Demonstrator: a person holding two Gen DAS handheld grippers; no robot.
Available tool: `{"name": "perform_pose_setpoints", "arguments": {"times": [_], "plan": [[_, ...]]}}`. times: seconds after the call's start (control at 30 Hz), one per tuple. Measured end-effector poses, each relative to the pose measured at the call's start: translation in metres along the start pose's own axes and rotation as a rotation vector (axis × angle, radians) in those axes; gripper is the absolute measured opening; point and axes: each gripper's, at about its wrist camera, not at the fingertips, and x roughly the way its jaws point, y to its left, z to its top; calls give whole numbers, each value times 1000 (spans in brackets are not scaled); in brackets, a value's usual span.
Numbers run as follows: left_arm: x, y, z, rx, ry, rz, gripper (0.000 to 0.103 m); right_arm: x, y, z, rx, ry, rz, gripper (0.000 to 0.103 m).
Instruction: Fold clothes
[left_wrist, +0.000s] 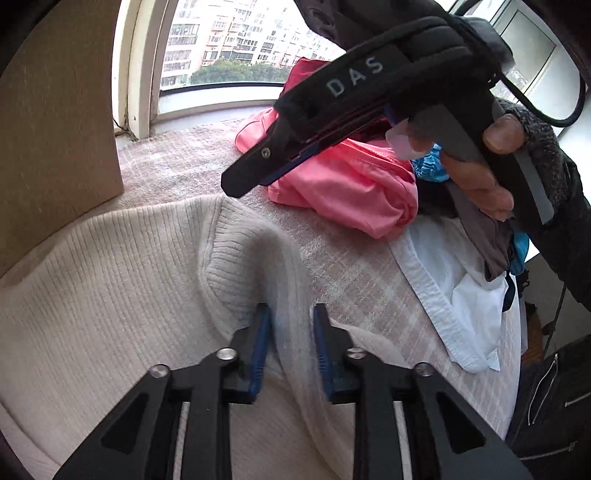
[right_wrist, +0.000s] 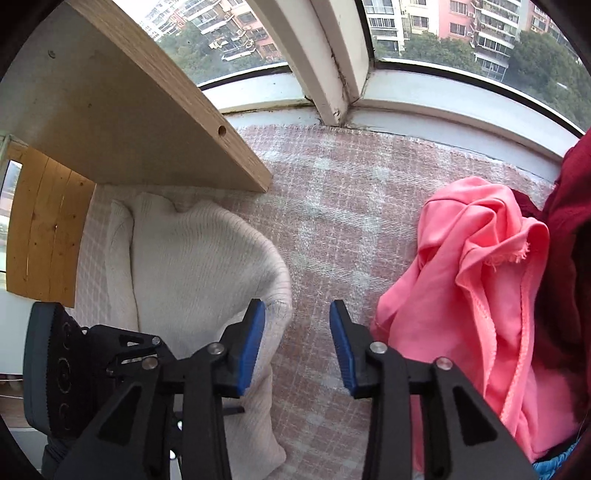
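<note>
The left gripper (left_wrist: 291, 332) pinches a ridge of the cream sweater (left_wrist: 110, 280) to fold it, while the right gripper (right_wrist: 297, 332), jaws parted and empty, hovers at its three o'clock edge

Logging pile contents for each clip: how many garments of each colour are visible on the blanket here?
cream sweater: 1
pink garment: 1
dark red garment: 1
white garment: 1
blue garment: 1
grey garment: 1
Total: 6 visible; more may be hidden underneath.
</note>
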Motion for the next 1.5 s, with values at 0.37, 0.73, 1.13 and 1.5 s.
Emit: {"name": "perform_pose_setpoints", "arguments": {"times": [0.37, 0.73, 1.13, 1.5], "plan": [[-29, -4, 0, -55, -119, -80, 4, 5, 32, -3, 16, 109, 138, 40], [-17, -11, 7, -62, -84, -66, 15, 26, 48, -13, -119, 140, -9, 8], [15, 21, 8, -96, -28, -88, 20, -4, 40, -10, -31, 70, 86, 8], [-6, -23, 2, 10, 114, 202, 39, -15, 21, -5, -54, 46, -8, 28]]}}
